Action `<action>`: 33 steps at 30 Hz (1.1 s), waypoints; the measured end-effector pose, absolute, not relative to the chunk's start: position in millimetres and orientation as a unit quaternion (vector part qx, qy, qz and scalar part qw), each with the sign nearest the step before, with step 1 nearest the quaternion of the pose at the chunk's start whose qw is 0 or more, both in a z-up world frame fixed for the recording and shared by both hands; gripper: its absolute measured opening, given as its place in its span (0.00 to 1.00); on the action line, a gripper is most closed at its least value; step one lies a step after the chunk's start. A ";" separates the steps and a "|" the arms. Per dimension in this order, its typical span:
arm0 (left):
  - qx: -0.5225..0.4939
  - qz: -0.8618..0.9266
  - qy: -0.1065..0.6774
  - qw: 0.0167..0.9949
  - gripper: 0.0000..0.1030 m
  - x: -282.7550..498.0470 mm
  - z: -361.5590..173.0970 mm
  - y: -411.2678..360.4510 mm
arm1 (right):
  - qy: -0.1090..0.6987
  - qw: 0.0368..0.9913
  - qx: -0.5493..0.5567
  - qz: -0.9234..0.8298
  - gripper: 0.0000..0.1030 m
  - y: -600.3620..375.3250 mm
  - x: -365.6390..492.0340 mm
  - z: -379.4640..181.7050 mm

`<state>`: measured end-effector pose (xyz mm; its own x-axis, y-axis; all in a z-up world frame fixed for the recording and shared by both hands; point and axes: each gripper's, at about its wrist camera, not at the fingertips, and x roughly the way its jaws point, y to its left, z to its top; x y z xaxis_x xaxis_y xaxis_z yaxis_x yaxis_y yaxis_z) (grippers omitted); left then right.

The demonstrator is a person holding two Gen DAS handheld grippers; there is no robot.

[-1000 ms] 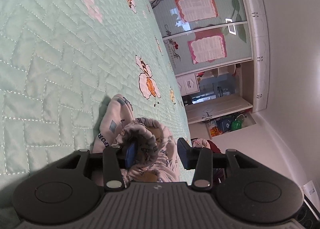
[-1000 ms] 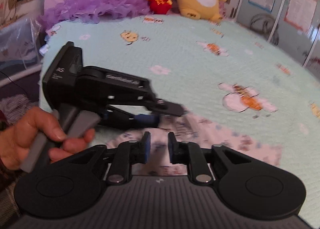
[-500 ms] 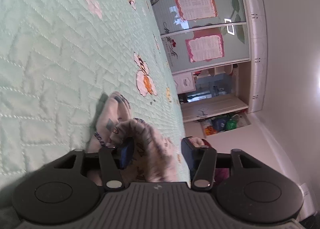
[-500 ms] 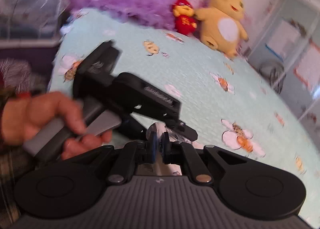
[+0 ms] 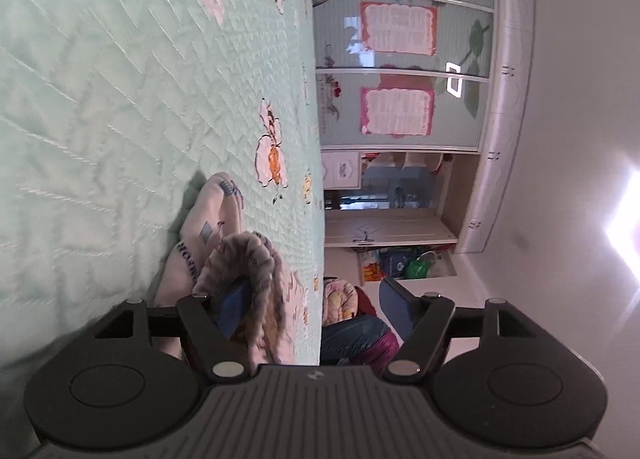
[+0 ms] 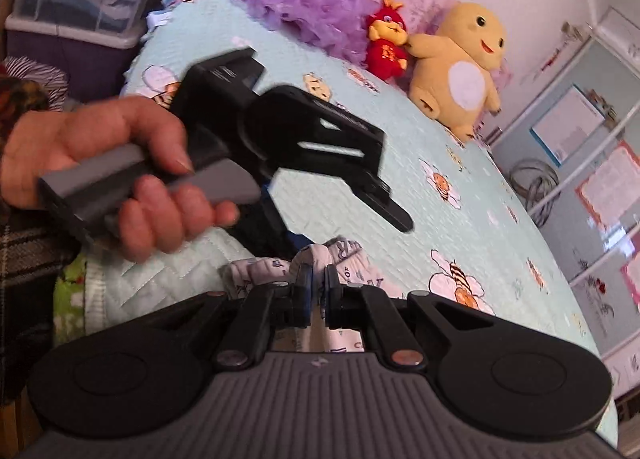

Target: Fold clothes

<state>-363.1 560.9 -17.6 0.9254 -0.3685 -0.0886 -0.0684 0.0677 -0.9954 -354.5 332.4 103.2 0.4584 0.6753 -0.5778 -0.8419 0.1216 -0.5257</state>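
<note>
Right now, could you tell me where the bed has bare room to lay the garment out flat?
The quilt lies bare between the plush toys and the garment. It is crowded near the bed's edge, where the right gripper, the left gripper and the hand bunch over the cloth.

Your left gripper (image 5: 314,309) is spread wide, with the pale printed garment (image 5: 224,243) draped over its left finger (image 5: 234,309) only. The garment lies bunched on the mint quilted bedspread (image 5: 120,99), near an embroidered bee (image 5: 272,157).
</note>
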 end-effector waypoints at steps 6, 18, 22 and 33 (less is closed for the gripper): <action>-0.627 -0.049 0.118 0.768 0.69 -392.3 21.1 571.5 | 0.093 0.743 -0.425 0.508 0.04 330.4 -357.1 99.7; -0.571 -0.033 0.227 0.788 0.57 -343.6 28.5 544.7 | 0.058 0.730 -0.454 0.507 0.04 330.1 -372.2 87.4; -0.576 -0.024 0.246 0.779 0.57 -335.6 24.6 544.6 | 0.054 0.740 -0.438 0.507 0.05 331.9 -368.9 95.4; -0.576 0.000 0.234 0.783 0.02 -328.6 5.0 563.7 | 0.063 0.740 -0.430 0.514 0.05 330.5 -366.6 79.9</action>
<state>-328.6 563.7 5.0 0.8907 -0.2700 -0.3657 -0.2688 0.3358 -0.9028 -366.6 330.5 79.9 0.4638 0.7064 -0.5346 -0.8141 0.1018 -0.5718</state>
